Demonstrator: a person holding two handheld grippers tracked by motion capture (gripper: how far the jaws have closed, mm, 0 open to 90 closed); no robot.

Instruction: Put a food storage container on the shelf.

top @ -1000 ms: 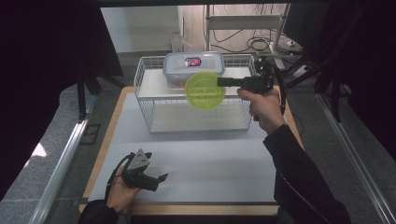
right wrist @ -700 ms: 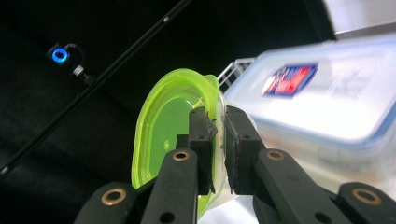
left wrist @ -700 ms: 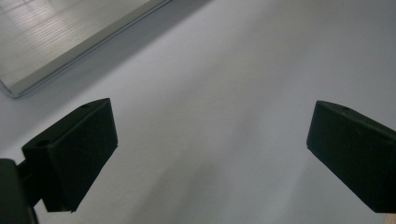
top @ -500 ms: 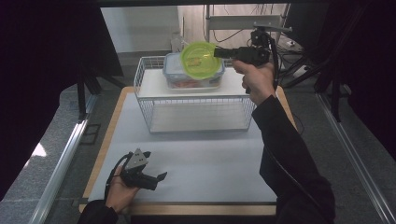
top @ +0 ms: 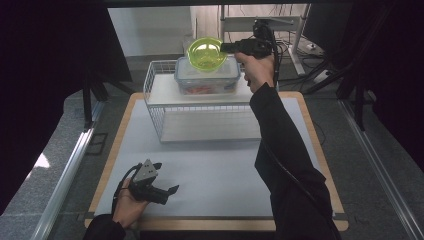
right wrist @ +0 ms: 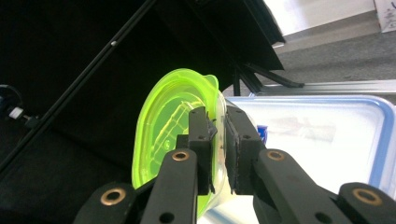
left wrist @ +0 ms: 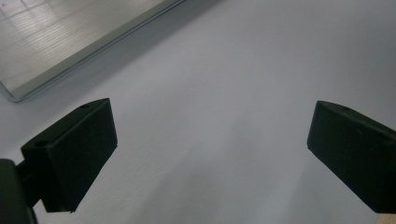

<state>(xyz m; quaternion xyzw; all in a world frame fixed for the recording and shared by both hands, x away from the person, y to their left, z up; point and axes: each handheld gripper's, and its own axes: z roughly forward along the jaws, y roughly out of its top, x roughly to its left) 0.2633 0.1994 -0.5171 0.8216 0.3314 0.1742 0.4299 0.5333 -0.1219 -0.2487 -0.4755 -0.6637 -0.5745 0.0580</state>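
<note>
- Right gripper [top: 226, 48] of mine is clamped on the rim of the green bowl [top: 206, 53], the two jaws pinching the thin wall between them; the right gripper view shows that same bowl [right wrist: 163, 135] held on edge.
- A second ago I had the bowl lower, in front of the wire rack [top: 200, 107]; now I hold it up at the far side, just above the lidded container [top: 207, 77] that sits on the rack's top shelf.
- That rise clears the rack's rim, so I judge the carry is nearly over and the bowl is about to be set on the lid or beyond it.
- Whether bowl and lid touch, I cannot tell.
- My left gripper [top: 165, 192] rests near the front edge of the desk [top: 220, 165], jaws wide apart with nothing between them, unmoved since then.
</note>
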